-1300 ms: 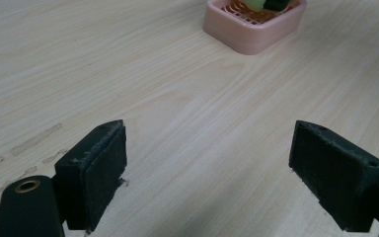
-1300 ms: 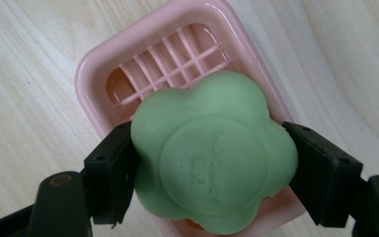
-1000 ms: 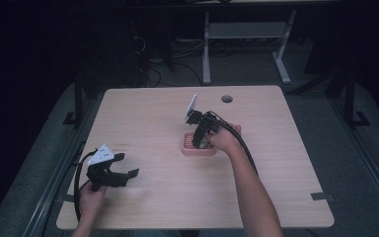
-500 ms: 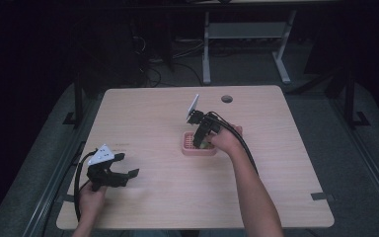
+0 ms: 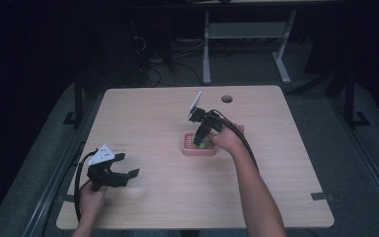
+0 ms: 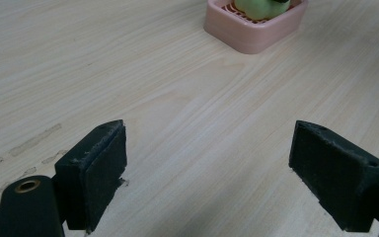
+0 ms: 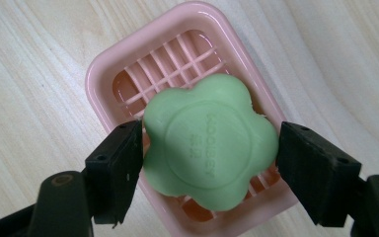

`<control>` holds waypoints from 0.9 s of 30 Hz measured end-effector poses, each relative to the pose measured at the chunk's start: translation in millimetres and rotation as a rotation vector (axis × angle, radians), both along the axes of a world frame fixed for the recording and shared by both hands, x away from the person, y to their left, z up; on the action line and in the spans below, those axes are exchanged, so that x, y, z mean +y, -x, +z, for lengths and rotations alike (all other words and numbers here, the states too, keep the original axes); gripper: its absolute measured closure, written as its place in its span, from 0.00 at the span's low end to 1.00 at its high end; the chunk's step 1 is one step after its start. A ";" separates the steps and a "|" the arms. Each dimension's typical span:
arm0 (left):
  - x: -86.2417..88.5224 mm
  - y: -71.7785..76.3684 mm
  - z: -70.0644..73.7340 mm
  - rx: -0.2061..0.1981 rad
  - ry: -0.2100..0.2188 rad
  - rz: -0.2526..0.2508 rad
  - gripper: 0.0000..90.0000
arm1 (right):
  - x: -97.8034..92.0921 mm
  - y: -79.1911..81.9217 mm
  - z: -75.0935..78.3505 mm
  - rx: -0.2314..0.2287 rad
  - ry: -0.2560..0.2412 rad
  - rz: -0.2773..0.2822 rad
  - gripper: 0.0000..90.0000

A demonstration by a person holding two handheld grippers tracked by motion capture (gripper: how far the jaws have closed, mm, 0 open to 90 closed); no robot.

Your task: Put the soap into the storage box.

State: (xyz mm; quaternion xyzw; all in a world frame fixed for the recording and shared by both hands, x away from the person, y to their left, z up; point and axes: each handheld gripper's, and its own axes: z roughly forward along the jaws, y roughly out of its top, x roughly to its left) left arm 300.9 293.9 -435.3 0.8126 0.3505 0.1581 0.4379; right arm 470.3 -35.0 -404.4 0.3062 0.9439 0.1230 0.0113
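Green soap (image 7: 208,143) (in pink dish (image 7: 109,68)) between right claw (image 7: 207,170) jaws.

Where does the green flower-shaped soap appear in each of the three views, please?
High view: green soap at table centre, under the right gripper.
Left gripper view: top edge, right of centre.
Right gripper view: centre, between the jaws.
Shared landmark: pink soap dish.
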 end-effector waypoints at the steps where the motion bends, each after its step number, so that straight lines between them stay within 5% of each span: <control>1: 0.0 -0.1 0.0 -0.001 -0.001 0.000 0.16 | -0.6 0.0 0.8 -0.004 0.000 0.002 0.29; 27: 0.2 -0.6 -0.3 0.002 -0.008 0.003 0.16 | -25.4 9.3 16.6 -0.035 -0.057 -0.018 0.29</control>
